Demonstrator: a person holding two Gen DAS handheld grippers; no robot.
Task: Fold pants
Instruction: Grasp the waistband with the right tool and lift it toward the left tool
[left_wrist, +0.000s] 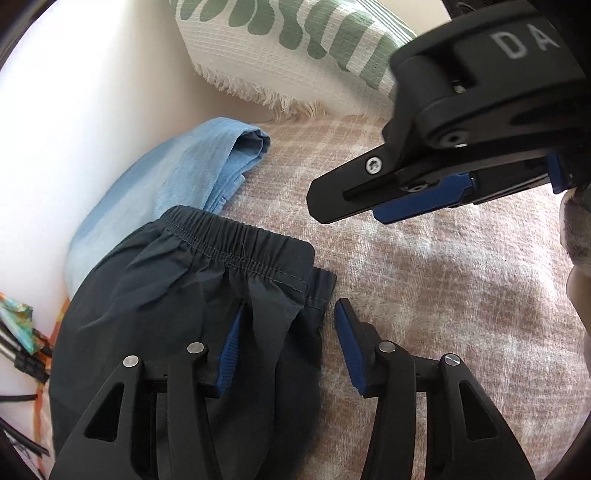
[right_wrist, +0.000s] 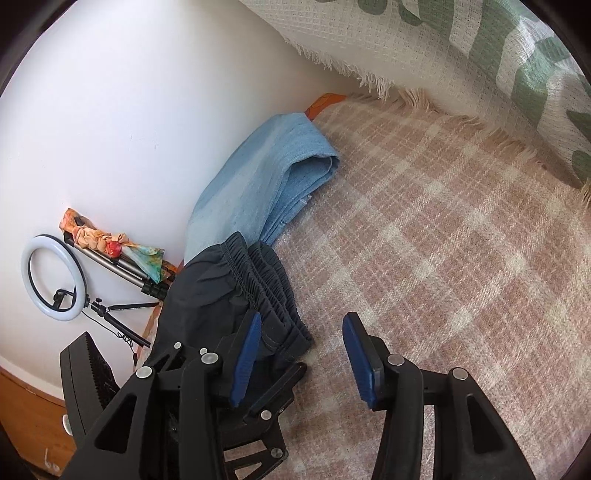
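Note:
Dark navy pants (left_wrist: 192, 295) with an elastic waistband lie folded on a pink plaid blanket (left_wrist: 443, 295), by the wall. My left gripper (left_wrist: 286, 350) is open just above them, its left finger over the cloth, its right finger over the blanket. My right gripper (right_wrist: 301, 350) is open too, hovering above the waistband end of the pants (right_wrist: 221, 295). In the left wrist view the right gripper (left_wrist: 347, 206) hangs at upper right, above the blanket. Neither holds anything.
A folded light blue garment (left_wrist: 177, 177) lies beside the pants along the white wall (right_wrist: 129, 110). A white and green fringed throw (left_wrist: 295, 44) lies at the back. A ring light on a tripod (right_wrist: 51, 280) stands on the floor at left.

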